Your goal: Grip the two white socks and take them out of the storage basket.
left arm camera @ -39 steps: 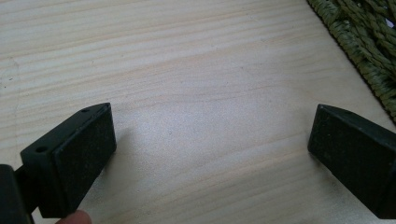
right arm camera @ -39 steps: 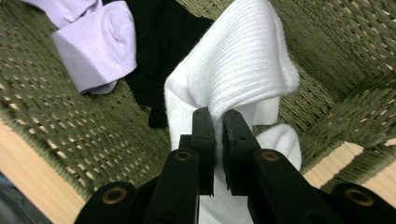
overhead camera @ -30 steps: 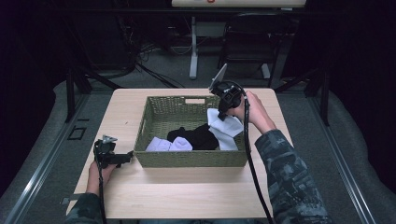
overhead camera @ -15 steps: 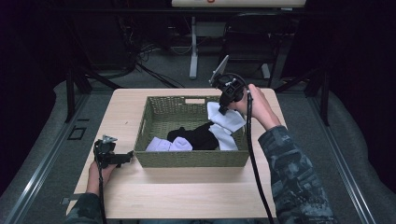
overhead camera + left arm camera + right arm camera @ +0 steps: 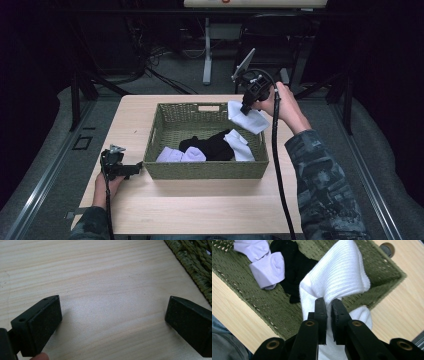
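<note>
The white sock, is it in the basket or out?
Out: the right tongs pinch the white sock, dangling it above the basket rim.

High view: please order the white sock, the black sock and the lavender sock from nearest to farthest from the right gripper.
1. white sock: clamped in the right gripper, hanging over the far right corner of the basket.
2. black sock: in the middle of the basket floor.
3. lavender sock: by the near wall, on the left side of the basket.

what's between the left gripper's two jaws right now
Nothing: the left gripper stands open over bare wooden table, as the left gripper view shows.
</note>
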